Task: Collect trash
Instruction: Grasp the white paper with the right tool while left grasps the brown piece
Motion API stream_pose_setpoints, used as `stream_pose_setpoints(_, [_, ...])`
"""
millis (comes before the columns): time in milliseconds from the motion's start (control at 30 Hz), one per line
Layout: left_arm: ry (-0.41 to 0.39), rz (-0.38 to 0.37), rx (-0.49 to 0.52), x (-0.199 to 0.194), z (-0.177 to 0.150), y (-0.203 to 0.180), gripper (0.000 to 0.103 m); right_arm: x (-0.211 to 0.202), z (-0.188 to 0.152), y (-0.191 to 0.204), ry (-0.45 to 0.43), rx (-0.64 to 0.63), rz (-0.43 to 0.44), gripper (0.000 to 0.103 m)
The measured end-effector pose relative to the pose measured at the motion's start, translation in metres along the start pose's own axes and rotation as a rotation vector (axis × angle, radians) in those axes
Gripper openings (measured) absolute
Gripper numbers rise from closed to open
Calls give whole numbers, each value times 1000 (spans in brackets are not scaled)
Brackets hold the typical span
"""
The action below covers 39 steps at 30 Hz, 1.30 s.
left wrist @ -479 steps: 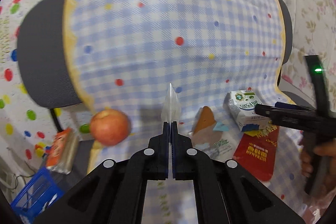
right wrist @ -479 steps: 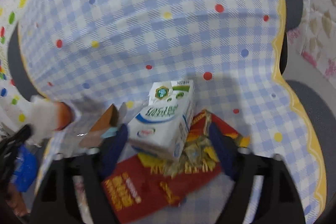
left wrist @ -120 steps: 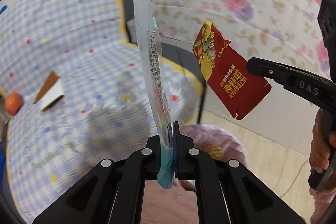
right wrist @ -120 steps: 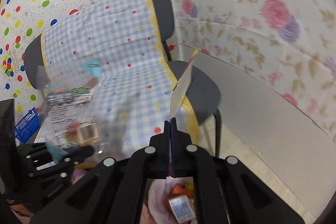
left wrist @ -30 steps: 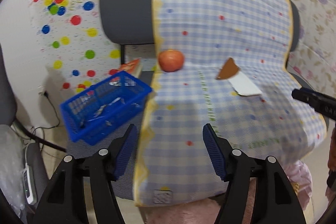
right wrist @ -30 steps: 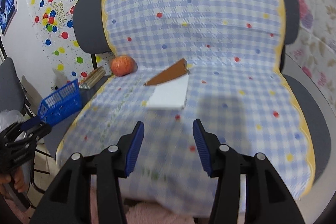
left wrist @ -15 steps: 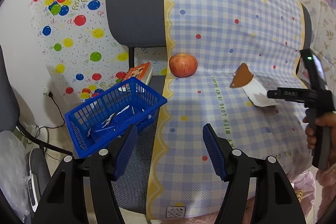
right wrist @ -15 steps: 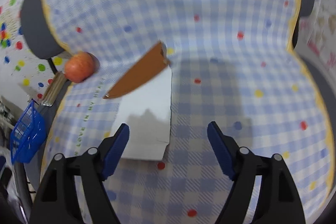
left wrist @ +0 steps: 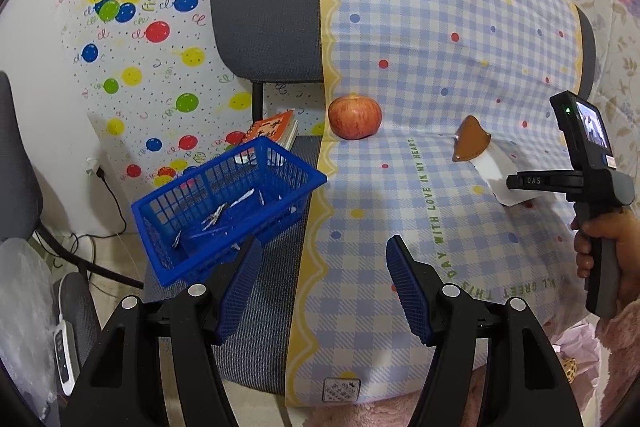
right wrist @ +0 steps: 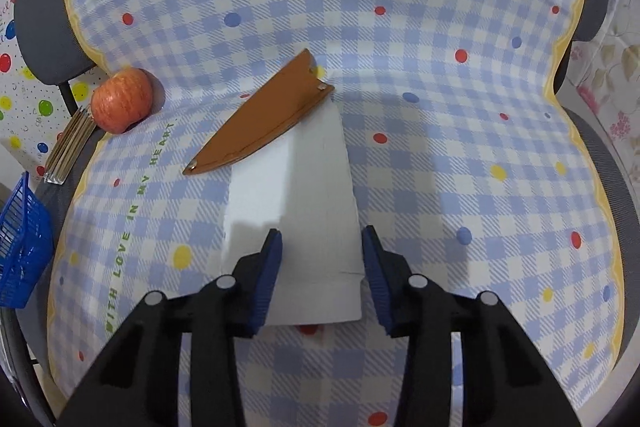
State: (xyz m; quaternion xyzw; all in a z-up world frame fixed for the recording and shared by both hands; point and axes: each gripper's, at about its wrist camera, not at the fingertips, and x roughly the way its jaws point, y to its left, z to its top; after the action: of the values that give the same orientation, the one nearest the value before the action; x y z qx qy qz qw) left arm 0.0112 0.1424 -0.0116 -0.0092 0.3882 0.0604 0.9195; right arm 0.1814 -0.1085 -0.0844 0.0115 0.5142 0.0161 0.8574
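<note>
A white folded sheet of paper [right wrist: 312,187] lies flat on the checked cloth [right wrist: 400,147] of the chair seat, its far corner under a brown knife-shaped sheath [right wrist: 260,123]. My right gripper [right wrist: 320,247] points steeply down over the paper's near end. Its jaws are closing with the paper between them; the left pad overlaps the sheet, the right pad stands at its right edge, and neither clearly presses. In the left wrist view a hand [left wrist: 608,239] holds the right gripper [left wrist: 516,183] over the paper [left wrist: 490,167] and sheath [left wrist: 470,143]. My left gripper [left wrist: 323,251] hangs open, holding nothing.
A red apple [left wrist: 354,117] rests at the seat's back left edge. Left of the seat sits a blue basket [left wrist: 224,211] with small scraps, and a book [left wrist: 272,129] behind it. A pink bag [left wrist: 576,347] shows at the lower right. Cables run along the floor at the left.
My right gripper has dropped closer to the white paper and its jaws have narrowed around the near end. The left gripper has stayed where it was, still open.
</note>
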Motion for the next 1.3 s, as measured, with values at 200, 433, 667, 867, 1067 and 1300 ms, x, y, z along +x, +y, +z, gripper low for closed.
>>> stream_pose_setpoints(200, [4, -3, 13, -2, -3, -4, 66, -28, -1, -31, -75, 87, 106, 9])
stream_pose_setpoints(433, [2, -50, 43, 7, 1, -21, 66, -78, -4, -52, -166, 50, 124, 3])
stream_pose_setpoints(667, [-24, -61, 164, 15, 16, -51, 66, -107, -8, -50, -252, -88, -33, 2])
stream_pose_setpoints(867, [-61, -79, 287, 28, 52, -85, 70, -98, -20, -57, -167, -161, -20, 2])
stream_pose_setpoints(1067, [-44, -187, 395, 69, 81, -129, 70, -78, -21, -69, -138, -92, 107, 5])
stream_pose_setpoints(1300, [3, -189, 435, 136, 88, -165, 70, -96, -19, -82, -294, -96, 25, 2])
